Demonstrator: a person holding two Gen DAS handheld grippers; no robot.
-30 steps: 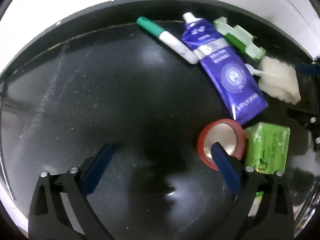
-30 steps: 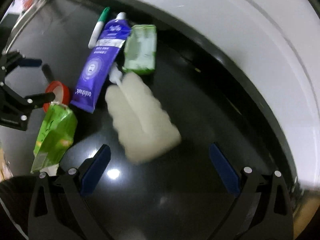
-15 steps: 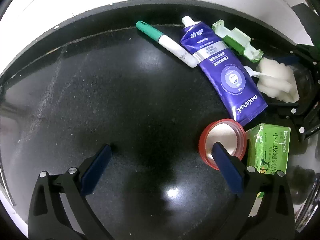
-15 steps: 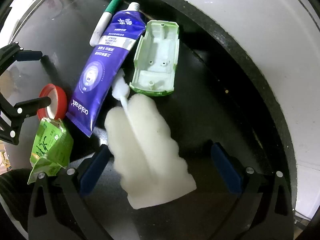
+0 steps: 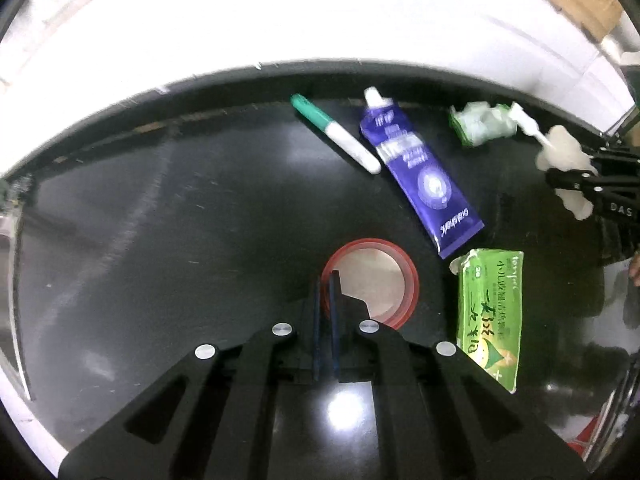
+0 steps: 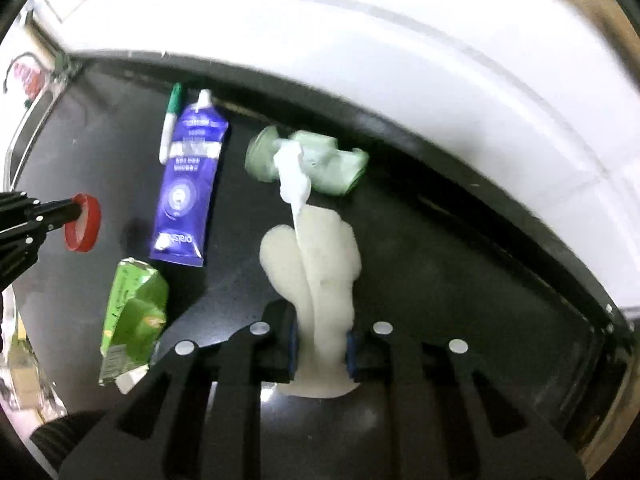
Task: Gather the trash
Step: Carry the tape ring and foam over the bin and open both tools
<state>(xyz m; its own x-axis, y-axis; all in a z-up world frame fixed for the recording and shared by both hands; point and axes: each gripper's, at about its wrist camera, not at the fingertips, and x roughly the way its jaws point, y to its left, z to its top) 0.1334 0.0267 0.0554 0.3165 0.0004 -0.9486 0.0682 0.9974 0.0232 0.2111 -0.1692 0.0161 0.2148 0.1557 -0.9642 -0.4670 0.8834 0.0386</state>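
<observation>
The left gripper (image 5: 326,280) has just closed, pinching the red lid's (image 5: 374,282) rim. The right gripper (image 6: 320,344) has just closed, squeezing the white foam (image 6: 316,264). Black table (image 5: 160,220), white wall (image 5: 280,12) behind.

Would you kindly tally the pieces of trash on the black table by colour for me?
Green: 3 (marker, green carton, crumpled green piece)
Blue: 1 (toothpaste tube)
Red: 1 (red lid, in the left tongs)
White: 1 (foam piece, in the right tongs)
Total: 6
</observation>
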